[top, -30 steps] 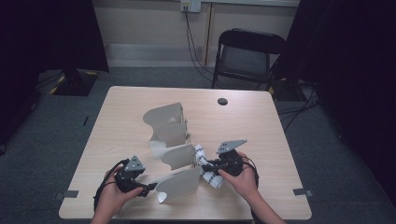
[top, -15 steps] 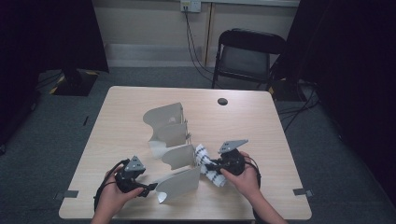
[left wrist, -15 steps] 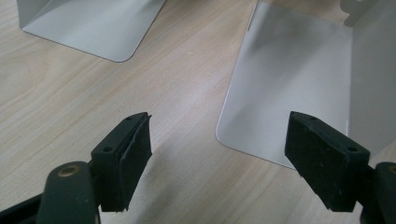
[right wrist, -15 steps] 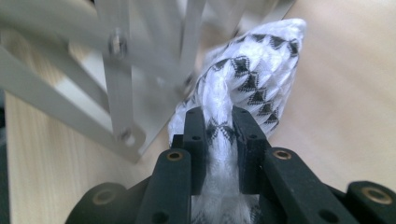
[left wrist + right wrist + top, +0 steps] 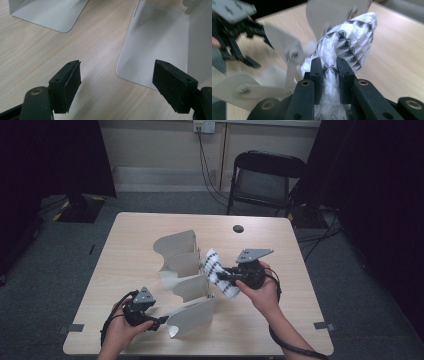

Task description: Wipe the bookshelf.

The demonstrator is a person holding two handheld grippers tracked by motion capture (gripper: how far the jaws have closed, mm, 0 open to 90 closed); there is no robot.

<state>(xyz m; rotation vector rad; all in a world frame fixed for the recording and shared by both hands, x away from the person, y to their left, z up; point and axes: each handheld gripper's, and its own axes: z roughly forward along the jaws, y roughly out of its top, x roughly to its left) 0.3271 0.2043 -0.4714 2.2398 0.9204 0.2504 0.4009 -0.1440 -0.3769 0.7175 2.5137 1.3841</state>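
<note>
Above the bench (image 5: 125, 245) your right gripper (image 5: 223, 276) clamps the patterned cloth (image 5: 216, 268) beside the metal rack (image 5: 185, 270), not yet slotted in, while your left gripper (image 5: 159, 324) waits, jaws apart.

table (image 5: 130, 250): matt pale wood | cloth (image 5: 352, 37): white quilted fabric | rack (image 5: 155, 50): smooth metal
</note>
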